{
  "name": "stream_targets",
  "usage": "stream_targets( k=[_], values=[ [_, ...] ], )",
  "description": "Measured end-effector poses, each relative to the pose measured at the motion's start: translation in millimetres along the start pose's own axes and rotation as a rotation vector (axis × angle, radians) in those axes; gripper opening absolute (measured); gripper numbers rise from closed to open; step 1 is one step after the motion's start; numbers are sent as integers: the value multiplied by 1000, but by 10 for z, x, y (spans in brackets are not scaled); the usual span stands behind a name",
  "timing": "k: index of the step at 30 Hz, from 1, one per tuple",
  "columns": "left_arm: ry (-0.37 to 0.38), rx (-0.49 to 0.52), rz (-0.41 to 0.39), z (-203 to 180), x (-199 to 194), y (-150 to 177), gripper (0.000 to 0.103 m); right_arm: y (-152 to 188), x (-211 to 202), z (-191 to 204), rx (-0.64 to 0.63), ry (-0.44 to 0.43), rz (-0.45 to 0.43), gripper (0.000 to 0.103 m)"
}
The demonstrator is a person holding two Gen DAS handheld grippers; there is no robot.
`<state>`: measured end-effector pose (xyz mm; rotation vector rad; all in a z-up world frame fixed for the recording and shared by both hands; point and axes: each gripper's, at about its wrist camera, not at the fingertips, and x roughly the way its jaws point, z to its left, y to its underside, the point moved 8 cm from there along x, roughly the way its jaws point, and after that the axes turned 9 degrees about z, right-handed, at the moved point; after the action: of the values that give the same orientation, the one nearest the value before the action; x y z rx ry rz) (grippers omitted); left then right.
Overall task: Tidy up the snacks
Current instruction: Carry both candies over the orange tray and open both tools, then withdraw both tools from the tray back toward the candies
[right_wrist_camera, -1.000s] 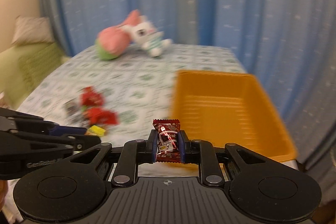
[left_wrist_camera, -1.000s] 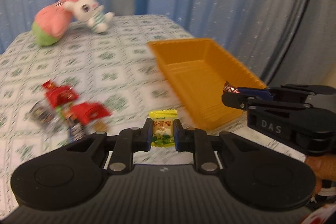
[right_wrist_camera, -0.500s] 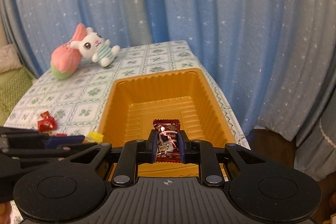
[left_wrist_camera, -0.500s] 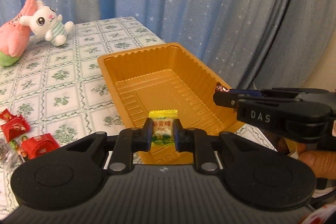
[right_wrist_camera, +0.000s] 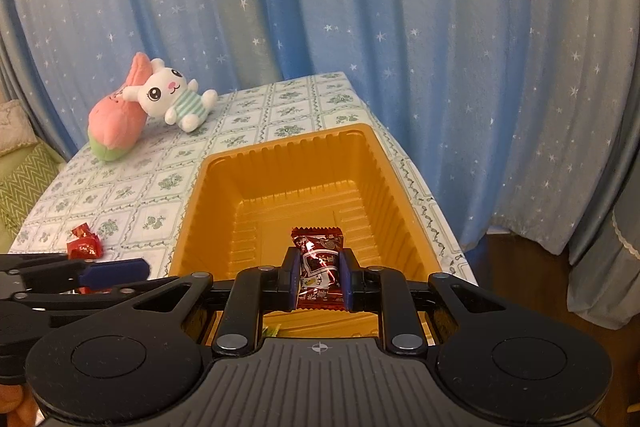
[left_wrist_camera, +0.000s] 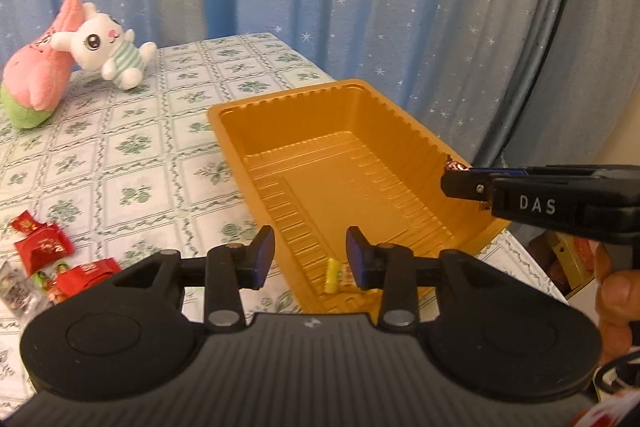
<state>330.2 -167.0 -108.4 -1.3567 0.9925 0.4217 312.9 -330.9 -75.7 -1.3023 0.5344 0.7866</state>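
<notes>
An orange plastic tray (left_wrist_camera: 352,115) (right_wrist_camera: 280,163) stands on the right side of the table. My left gripper (left_wrist_camera: 310,259) is open over the tray's near end. A yellow candy (left_wrist_camera: 334,275) lies on edge in the tray just below it, partly hidden by the right finger. My right gripper (right_wrist_camera: 319,281) is shut on a dark red candy packet (right_wrist_camera: 320,259) and holds it above the tray's near end. The right gripper also shows in the left wrist view (left_wrist_camera: 460,179) over the tray's right rim. Several red snack packets (left_wrist_camera: 44,247) (right_wrist_camera: 84,247) lie on the tablecloth left of the tray.
A pink plush (left_wrist_camera: 36,83) and a white rabbit plush (left_wrist_camera: 108,55) lie at the far left of the table. Blue starred curtains hang behind. The table's right edge runs close beside the tray.
My left gripper has opened and the yellow candy has dropped into the tray. Both grippers moved from the snack pile to over the tray. The right gripper still holds its red packet.
</notes>
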Motion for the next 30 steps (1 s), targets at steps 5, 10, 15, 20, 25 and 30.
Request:
stream_targets(
  k=[5, 10, 15, 20, 25, 30],
  values=[
    [-10, -24, -5, 84, -101, 60, 58, -12, 60, -11, 48, -53, 14, 21],
    [-28, -52, 7, 171, -192, 194, 65, -25, 9, -72, 102, -67, 10, 51],
    [-56, -86, 1, 261, -391, 358, 74, 67, -180, -88, 141, -50, 19, 51],
    [-73, -116, -14, 344, -668, 527, 77, 263, -477, 15, 171, -55, 20, 51],
    [-88, -131, -27, 407, -990, 704, 78, 455, -775, 251, 157, -50, 12, 52],
    [-96, -171, -44, 485, -1284, 882, 81, 647, -1002, 561, 117, -52, 11, 52]
  ],
)
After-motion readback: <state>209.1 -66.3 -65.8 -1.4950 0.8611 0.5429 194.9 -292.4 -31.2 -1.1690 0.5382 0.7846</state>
